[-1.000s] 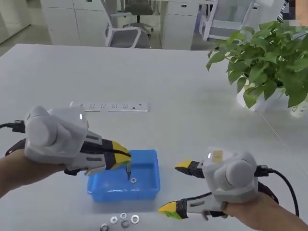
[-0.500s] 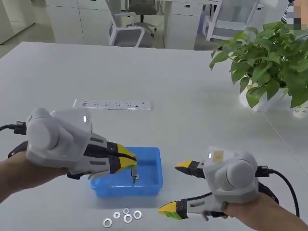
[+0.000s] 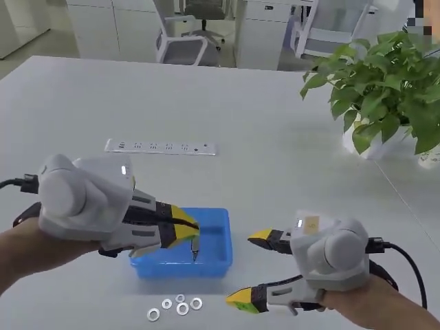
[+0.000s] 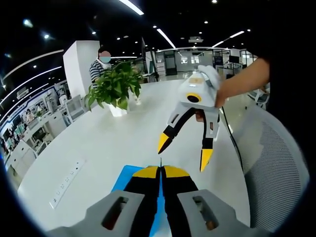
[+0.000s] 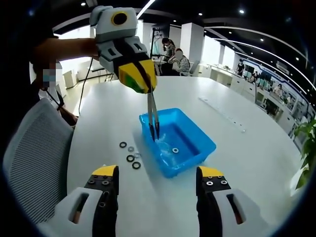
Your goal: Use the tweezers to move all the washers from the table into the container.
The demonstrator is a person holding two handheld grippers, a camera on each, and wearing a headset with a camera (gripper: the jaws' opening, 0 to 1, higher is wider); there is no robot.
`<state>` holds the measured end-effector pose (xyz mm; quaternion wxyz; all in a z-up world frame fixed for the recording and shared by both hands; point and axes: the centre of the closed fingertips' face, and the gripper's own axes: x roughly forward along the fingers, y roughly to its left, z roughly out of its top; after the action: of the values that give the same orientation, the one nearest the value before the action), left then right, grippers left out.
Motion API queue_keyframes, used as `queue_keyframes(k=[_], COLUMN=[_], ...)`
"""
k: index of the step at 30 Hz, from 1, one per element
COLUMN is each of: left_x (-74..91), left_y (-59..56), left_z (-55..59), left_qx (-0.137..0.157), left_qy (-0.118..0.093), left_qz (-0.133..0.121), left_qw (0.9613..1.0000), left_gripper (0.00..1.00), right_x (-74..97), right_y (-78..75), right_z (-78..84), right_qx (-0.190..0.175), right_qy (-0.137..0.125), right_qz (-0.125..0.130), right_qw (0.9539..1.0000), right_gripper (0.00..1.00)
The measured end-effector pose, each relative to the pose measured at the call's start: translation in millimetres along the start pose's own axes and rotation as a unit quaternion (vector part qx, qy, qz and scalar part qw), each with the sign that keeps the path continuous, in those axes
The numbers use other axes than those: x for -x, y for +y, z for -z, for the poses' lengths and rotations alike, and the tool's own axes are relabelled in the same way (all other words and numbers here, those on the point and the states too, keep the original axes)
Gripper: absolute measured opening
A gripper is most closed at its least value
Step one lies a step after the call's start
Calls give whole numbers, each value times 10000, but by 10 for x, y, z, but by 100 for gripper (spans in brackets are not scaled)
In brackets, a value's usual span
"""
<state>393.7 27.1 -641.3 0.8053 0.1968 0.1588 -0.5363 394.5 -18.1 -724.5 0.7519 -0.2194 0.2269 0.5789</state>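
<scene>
the left claw (image 3: 187, 229) is clamping the tweezers (image 3: 195, 249), tips pointing down into the blue container (image 3: 214, 214) — the washers (image 3: 182, 309) are lying on the tabletop (image 3: 227, 117) just outside its near wall, closest to this claw — while the right claw (image 3: 244, 268) is hanging with its jaws apart.

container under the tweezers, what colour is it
Blue rectangular plastic container, clearest in the right gripper view.
</scene>
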Motion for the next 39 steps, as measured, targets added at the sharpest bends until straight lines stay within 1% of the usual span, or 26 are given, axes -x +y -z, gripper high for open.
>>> queue_keyframes(k=[7, 11, 16, 20, 25, 29, 32, 39], left_x=[8, -7, -37, -61, -106, -133, -159, -211], left_y=[-64, -111, -161, -191, -234, -261, -274, -304], left_z=[-16, -6, 40, 70, 123, 159, 208, 270], left_qx=[13, 32, 30, 26, 45, 63, 66, 86], left_qy=[-35, -53, -36, -29, -1, 17, 58, 114], left_qz=[67, 120, 170, 212, 302, 370, 412, 502], left_qw=[10000, 9999, 9998, 9998, 9995, 9993, 9991, 9986], left_gripper=[5, 5, 5, 5, 5, 5, 5, 5], right_x=[-9, -24, -32, -42, -60, -68, -77, -104], right_y=[18, 44, 73, 99, 148, 164, 192, 242], right_z=[5, 8, -7, -19, -20, -15, 2, 46], right_qx=[16, 35, 88, 202, 333, 361, 386, 378], right_qy=[7, -3, -66, -135, -192, -228, -218, -174], right_qz=[-25, -73, -121, -171, -246, -245, -301, -398], right_qw=[10000, 10000, 9999, 9996, 9990, 9988, 9986, 9983], right_gripper=[64, 64, 62, 60, 56, 53, 51, 49])
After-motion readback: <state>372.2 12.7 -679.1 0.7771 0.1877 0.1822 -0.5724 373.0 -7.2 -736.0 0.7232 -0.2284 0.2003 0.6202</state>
